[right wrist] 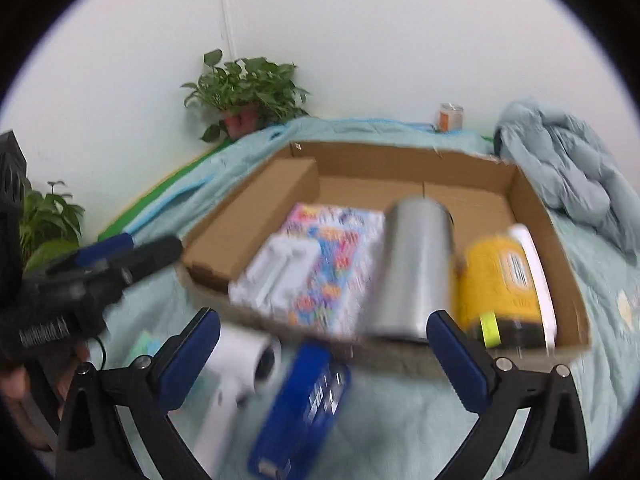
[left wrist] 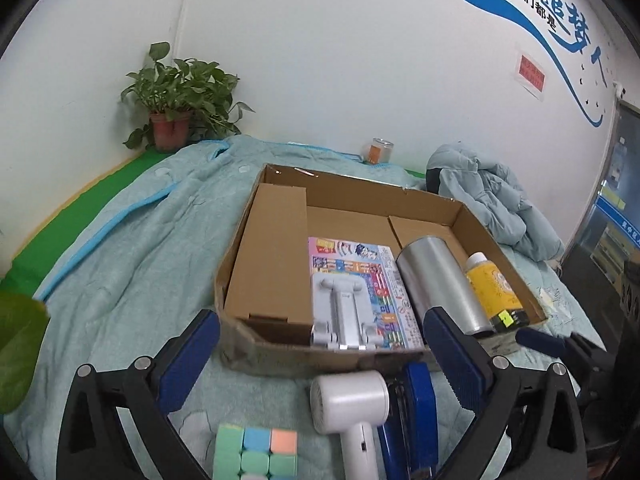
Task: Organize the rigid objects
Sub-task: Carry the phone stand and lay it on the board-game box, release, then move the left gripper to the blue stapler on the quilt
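**Ana:** Left wrist view first. The left claw (left wrist: 320,354) had its blue pads spread wide with nothing between them, hanging over the blanket-covered surface (left wrist: 132,264) just short of the cardboard box (left wrist: 264,264).

**Ben:** And the box was already partly filled. A colourful flat pack (left wrist: 384,276) lay in it with a pale phone stand (left wrist: 342,312) on top, a silver cylinder (left wrist: 440,280) beside that, and a yellow bottle (left wrist: 494,292) against the right wall.

**Ana:** Three things sat outside, near the front wall: a white handheld device (left wrist: 352,404), a blue stapler (left wrist: 416,412) touching it, and a pastel puzzle cube (left wrist: 256,456) to the left.

**Ben:** Over to the right wrist view, which was badly smeared by motion. The right claw (right wrist: 322,354) was also wide apart and held nothing.

**Ana:** It looked down on the same stapler (right wrist: 300,404) and white device (right wrist: 244,364), both on the blanket in front of the box (right wrist: 400,168). The other gripper showed at the left edge.

**Ben:** My read: roughly past halfway, four items boxed, three to go. The stapler sat most nearly between the right pads, so it seemed the likely next pick.

**Ana:** The left half of the box had room to spare.
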`<state>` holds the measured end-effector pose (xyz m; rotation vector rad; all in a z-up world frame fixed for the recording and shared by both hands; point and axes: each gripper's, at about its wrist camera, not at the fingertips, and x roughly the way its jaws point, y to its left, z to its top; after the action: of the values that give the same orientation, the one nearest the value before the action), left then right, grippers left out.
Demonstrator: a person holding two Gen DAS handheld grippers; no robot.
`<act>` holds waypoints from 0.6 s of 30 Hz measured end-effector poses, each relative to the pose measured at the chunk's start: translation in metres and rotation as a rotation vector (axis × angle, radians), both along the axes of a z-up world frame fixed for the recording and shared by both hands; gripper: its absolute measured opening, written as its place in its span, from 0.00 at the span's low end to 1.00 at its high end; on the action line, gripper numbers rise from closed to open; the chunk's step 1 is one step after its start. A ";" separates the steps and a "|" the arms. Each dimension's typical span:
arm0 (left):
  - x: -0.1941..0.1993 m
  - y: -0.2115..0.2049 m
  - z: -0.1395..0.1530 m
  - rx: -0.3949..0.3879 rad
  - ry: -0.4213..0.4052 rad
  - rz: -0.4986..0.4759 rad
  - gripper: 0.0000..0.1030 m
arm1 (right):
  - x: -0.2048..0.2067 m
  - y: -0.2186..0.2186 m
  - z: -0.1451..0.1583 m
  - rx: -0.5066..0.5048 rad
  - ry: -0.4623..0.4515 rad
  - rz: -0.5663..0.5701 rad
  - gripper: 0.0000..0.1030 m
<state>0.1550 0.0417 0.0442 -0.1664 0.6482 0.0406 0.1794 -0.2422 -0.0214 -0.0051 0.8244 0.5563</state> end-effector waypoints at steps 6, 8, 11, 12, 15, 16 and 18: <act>-0.047 -0.007 -0.023 0.005 0.074 0.026 1.00 | -0.028 -0.009 -0.044 0.019 0.171 0.031 1.00; -0.059 -0.006 -0.032 -0.012 0.101 0.038 0.99 | -0.037 -0.005 -0.054 0.018 0.194 0.041 1.00; -0.079 -0.004 -0.045 -0.037 0.139 0.053 0.99 | -0.040 0.001 -0.067 -0.011 0.204 0.040 0.99; -0.085 -0.004 -0.047 -0.039 0.144 0.059 0.99 | -0.040 0.004 -0.070 -0.019 0.210 0.040 0.97; -0.105 -0.006 -0.048 -0.035 0.150 0.073 0.99 | -0.041 0.012 -0.077 -0.031 0.224 0.061 0.87; -0.111 -0.005 -0.047 -0.033 0.150 0.077 0.99 | -0.041 0.015 -0.080 -0.038 0.222 0.066 0.82; -0.118 -0.005 -0.045 -0.037 0.150 0.079 0.99 | -0.039 0.022 -0.088 -0.067 0.226 0.065 0.69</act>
<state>0.0367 0.0365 -0.0004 -0.2260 0.7917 0.1184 0.1400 -0.2206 -0.1093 -0.0311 1.0662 0.5977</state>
